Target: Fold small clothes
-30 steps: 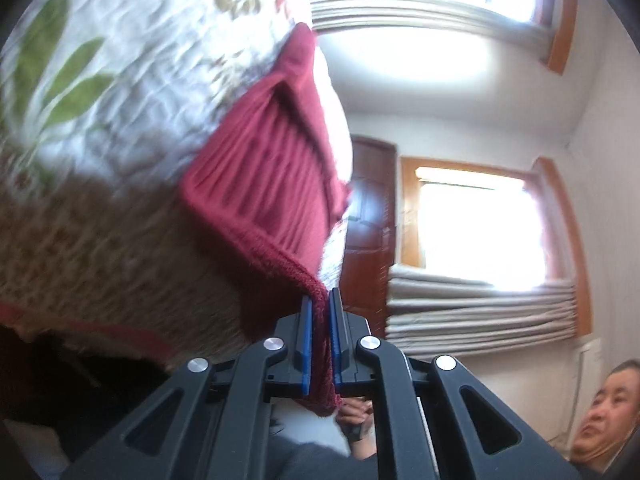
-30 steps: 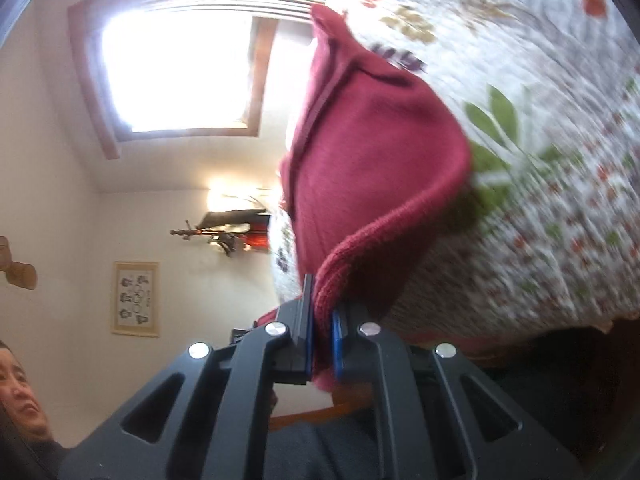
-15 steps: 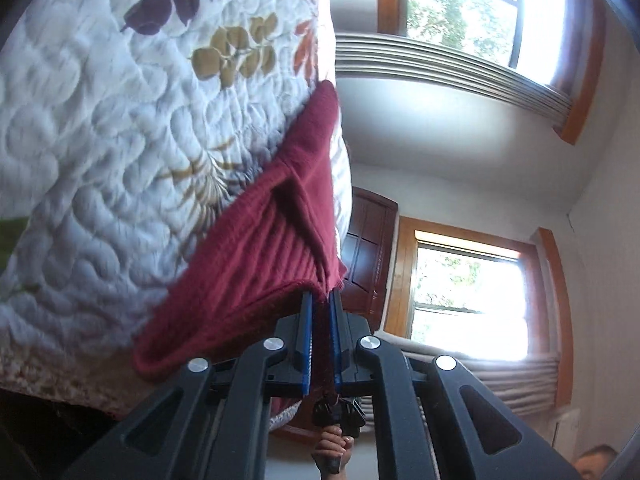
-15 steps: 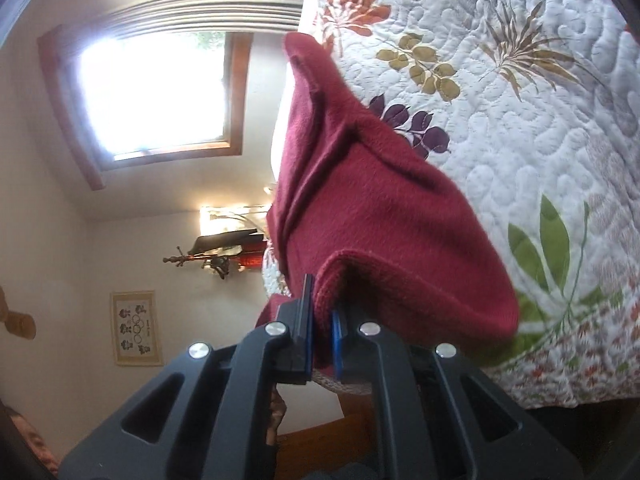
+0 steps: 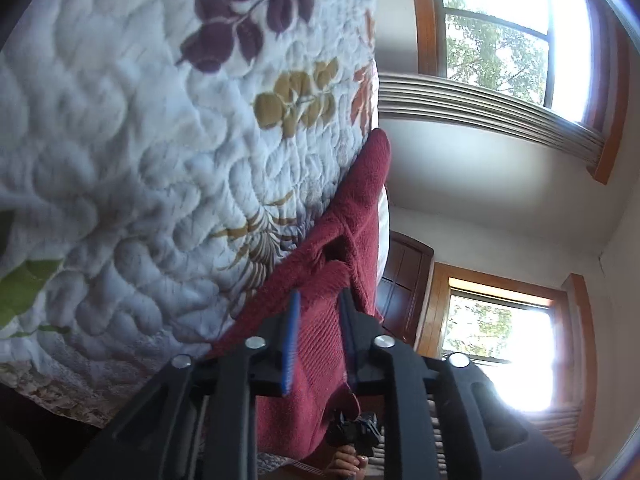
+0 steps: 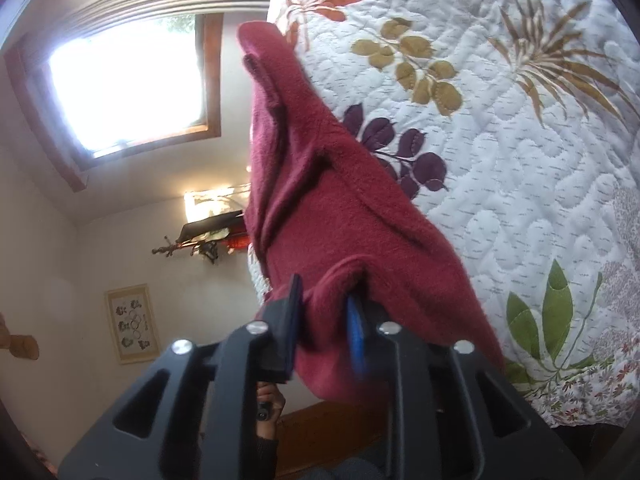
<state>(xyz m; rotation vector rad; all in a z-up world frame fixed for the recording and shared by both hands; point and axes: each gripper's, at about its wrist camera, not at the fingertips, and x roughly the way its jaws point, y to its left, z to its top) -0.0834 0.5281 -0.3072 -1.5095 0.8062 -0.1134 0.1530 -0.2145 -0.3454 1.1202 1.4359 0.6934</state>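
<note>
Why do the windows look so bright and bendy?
Left wrist view: sun blows out the lower window to white glare, and the fisheye curves its frame. Right wrist view: the window is washed out too, and the blue fingertips on the red sweater smear with motion.

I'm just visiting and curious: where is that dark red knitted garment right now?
The red garment lies on the floral quilt by its edge, its near end between the spread fingers of the left gripper and right gripper.
</note>
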